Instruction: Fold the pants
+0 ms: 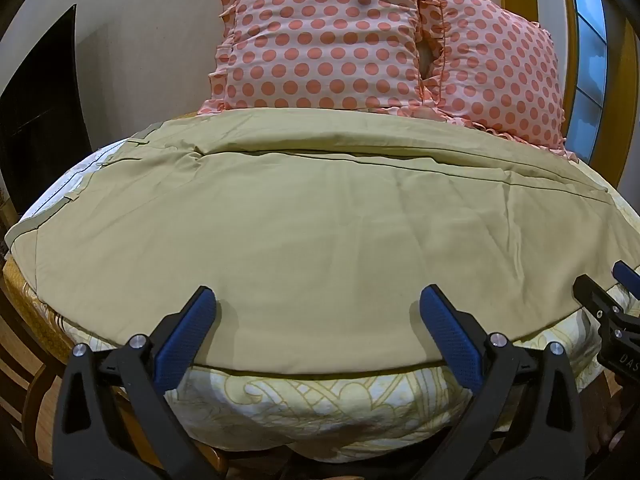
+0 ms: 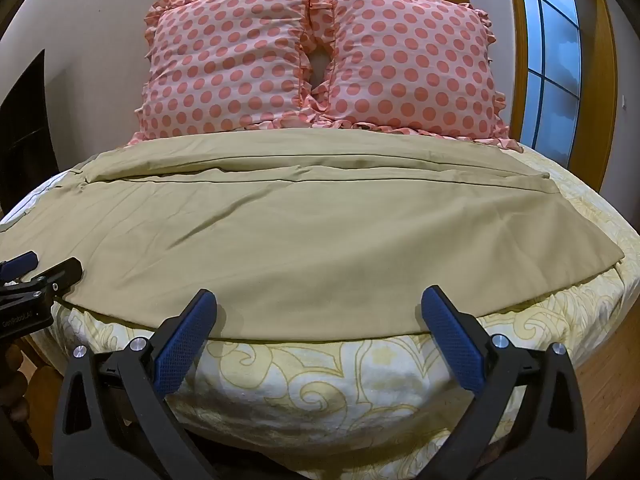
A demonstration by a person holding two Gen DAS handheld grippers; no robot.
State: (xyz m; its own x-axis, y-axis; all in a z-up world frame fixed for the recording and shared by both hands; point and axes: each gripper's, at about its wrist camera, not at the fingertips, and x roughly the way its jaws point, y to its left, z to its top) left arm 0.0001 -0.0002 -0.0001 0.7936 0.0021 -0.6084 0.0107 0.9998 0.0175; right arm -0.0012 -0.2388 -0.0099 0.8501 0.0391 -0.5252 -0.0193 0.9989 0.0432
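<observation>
Flat pants [image 2: 280,240] open to approach from near edge, two pillows [image 2: 320,68] blocking far side, bare bedsheet [image 2: 304,384] below.

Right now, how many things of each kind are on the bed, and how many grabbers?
Polka-dot pillows: 2, one on the left and one on the right
Khaki pants: 1, spread flat
Grippers: 2, the left gripper and the right gripper, both open near the pants' front edge
Total: 5

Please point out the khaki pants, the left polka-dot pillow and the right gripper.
khaki pants [image 2: 304,240]: right wrist view, middle of the fabric.
left polka-dot pillow [image 2: 228,60]: right wrist view, its front face.
right gripper [image 2: 319,316]: right wrist view, between its open fingertips.
</observation>
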